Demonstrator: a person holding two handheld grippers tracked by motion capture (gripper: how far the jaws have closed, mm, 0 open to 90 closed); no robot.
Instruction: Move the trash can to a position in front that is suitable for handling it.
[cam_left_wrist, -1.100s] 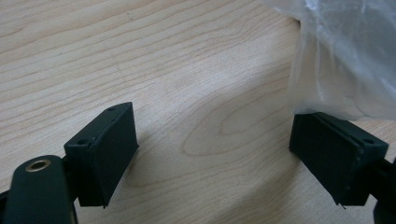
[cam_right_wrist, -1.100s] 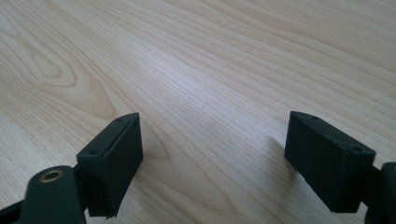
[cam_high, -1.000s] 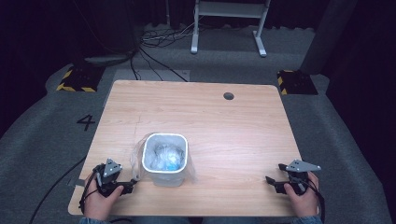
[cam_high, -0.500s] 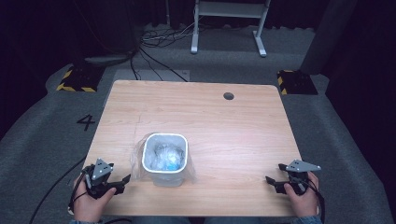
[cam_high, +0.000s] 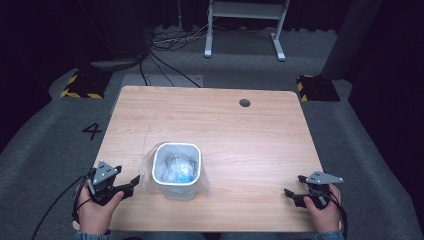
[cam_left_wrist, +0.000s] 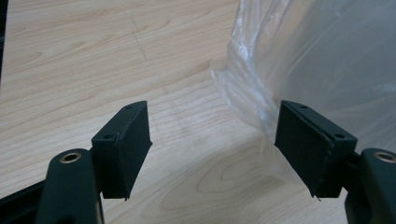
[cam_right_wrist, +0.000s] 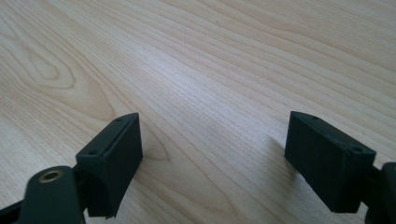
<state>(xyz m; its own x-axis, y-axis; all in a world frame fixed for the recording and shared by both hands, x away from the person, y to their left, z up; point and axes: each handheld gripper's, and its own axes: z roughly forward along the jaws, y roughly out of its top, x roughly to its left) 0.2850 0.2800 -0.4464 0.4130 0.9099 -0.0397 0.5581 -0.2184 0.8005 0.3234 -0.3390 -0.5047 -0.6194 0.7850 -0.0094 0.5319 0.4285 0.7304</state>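
Bin (cam_high: 176, 171) with its clear plastic liner (cam_high: 148, 172) sits near the table's (cam_high: 240, 130) front edge, just right of the left gripper (cam_high: 134, 181), whose spread jaws have just been closing, nothing between. Right gripper (cam_high: 291, 195) rests well apart, jaws spread, empty.

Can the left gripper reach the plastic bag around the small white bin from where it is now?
Probably yes. The left gripper is open beside the plastic bag, whose loose edge hangs near one jaw, apart from the pad. Only bare table lies between them; the white bin stands just beyond.
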